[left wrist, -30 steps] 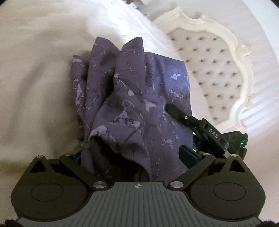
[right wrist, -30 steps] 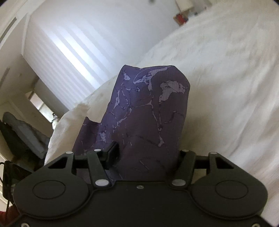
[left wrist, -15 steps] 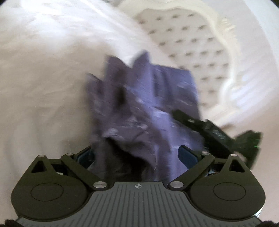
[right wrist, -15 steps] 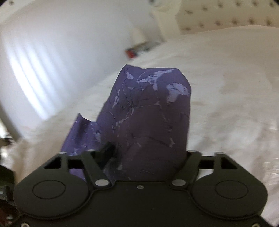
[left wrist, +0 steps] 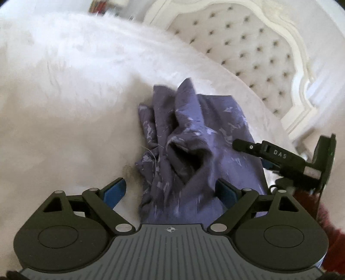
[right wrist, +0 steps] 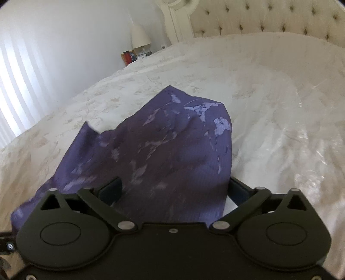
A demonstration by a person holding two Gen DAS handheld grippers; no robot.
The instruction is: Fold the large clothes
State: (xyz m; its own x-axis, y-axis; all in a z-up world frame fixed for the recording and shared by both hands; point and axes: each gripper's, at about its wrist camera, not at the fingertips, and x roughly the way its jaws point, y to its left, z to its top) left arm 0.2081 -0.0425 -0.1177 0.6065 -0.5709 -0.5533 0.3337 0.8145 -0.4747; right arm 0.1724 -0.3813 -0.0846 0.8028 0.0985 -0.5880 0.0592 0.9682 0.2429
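A home bedroom: white bed (right wrist: 258, 90), tufted headboard (right wrist: 269, 19), bedside lamp (right wrist: 140, 35)

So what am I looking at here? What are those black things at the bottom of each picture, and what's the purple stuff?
There is no robot here: a person holds a two-finger gripper in each hand, and each gripper carries a wide-angle camera looking forward along its fingers. The black plates at the bottom of each picture are the gripper's own body.

One picture comes from the left gripper, whose blue pads stand apart; its jaws are closing, with cloth between them. The other comes from the right gripper, whose jaws are opening, also with cloth between them. That right gripper shows from the side in the left picture too.

The purple stuff is a patterned purple garment, bunched on a white bedspread. Neither gripper visibly pinches it. Behind stand a tufted headboard and a bedside lamp.
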